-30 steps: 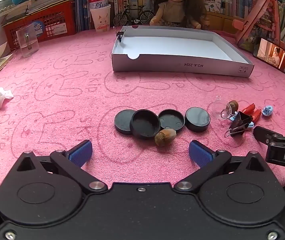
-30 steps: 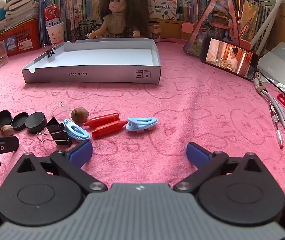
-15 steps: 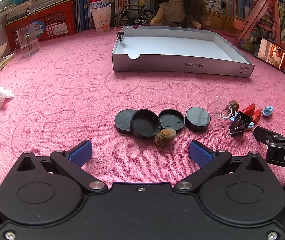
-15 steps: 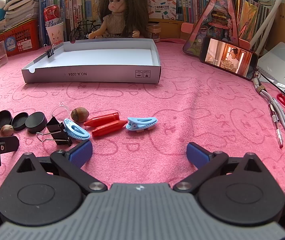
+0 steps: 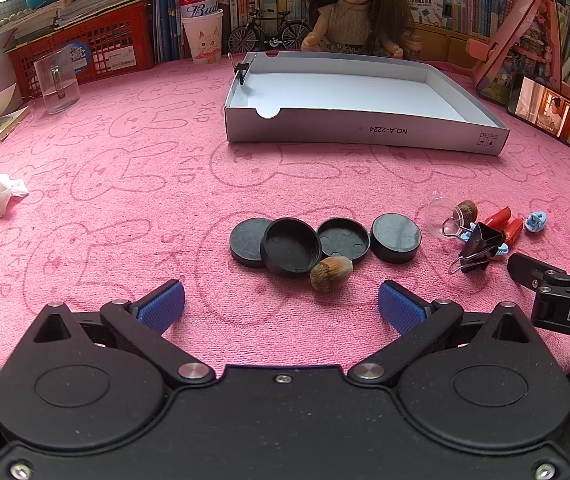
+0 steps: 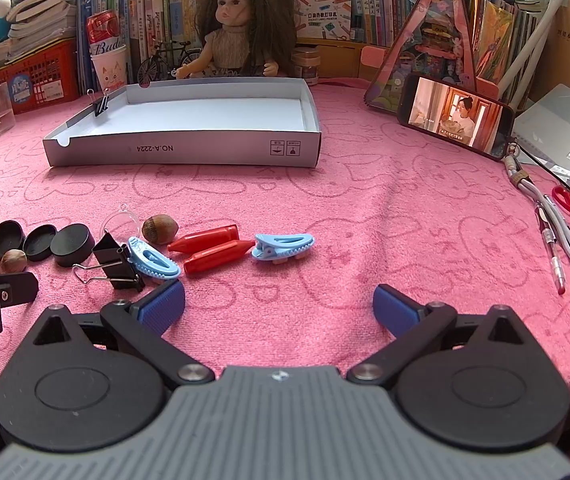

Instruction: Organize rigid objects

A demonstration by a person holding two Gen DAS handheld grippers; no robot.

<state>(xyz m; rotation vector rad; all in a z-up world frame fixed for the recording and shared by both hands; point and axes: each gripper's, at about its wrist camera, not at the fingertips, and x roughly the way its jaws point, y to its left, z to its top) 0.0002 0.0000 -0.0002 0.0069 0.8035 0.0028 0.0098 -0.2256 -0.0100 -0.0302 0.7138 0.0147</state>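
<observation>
1. Left wrist view: my left gripper (image 5: 281, 298) spread wide, empty, before four black caps (image 5: 291, 246) and a hazelnut (image 5: 331, 273); light, rigid, likely to roll.
2. Right wrist view: my right gripper (image 6: 279, 304) also wide, empty, near red crayons (image 6: 219, 254); stiff, best pinched mid-length.

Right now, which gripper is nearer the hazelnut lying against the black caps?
Left. The left gripper sits open just short of that hazelnut, almost centred on it. The right gripper is off to the nut's right, beyond the binder clip.
</observation>
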